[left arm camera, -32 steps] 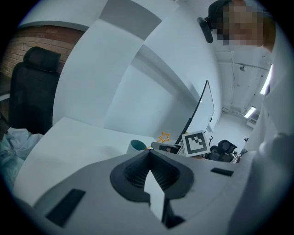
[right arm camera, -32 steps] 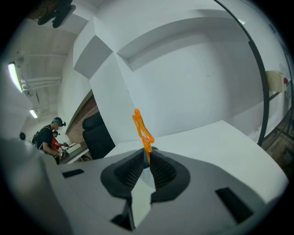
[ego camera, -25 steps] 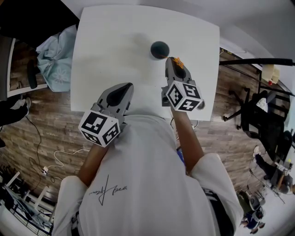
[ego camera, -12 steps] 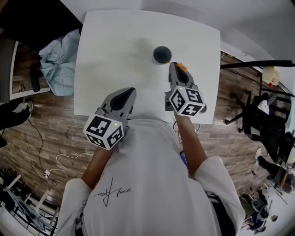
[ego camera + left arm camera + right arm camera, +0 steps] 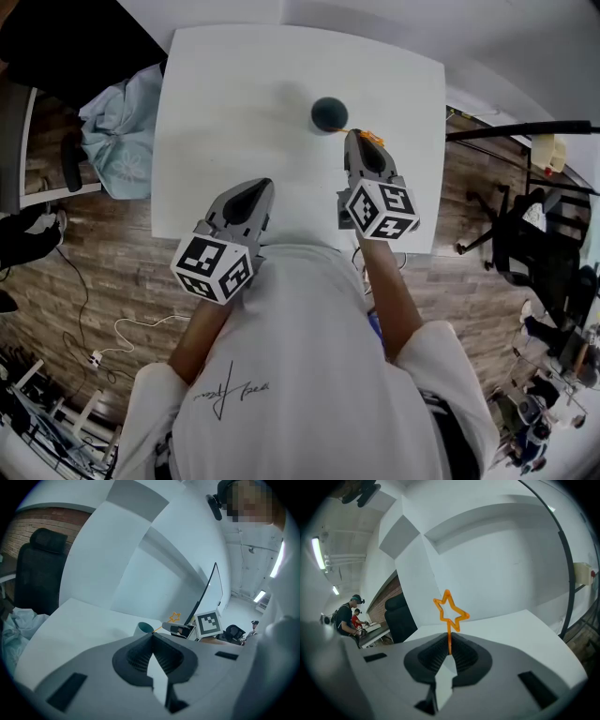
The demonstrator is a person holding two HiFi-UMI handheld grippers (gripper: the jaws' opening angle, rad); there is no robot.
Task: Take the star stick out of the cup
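A dark teal cup (image 5: 328,113) stands upright on the white table (image 5: 225,103), past its middle. My right gripper (image 5: 352,138) sits just right of and nearer than the cup, shut on the orange star stick (image 5: 372,138). In the right gripper view the star (image 5: 450,611) rises above the closed jaws and the thin stick runs down between them. From the left gripper view the cup (image 5: 143,628) and star (image 5: 174,617) show close together; the stick's lower end is near the rim, inside or outside I cannot tell. My left gripper (image 5: 262,184) hangs over the table's near edge, shut and empty.
A pale blue cloth (image 5: 117,122) lies heaped left of the table. A black office chair (image 5: 525,244) and a dark pole (image 5: 520,127) stand to the right. White cable (image 5: 122,328) trails on the wood floor. Two people (image 5: 349,618) sit far off in the right gripper view.
Both grippers and the cup keep almost the same places relative to each other; the whole scene has only slid slightly down in the head view.
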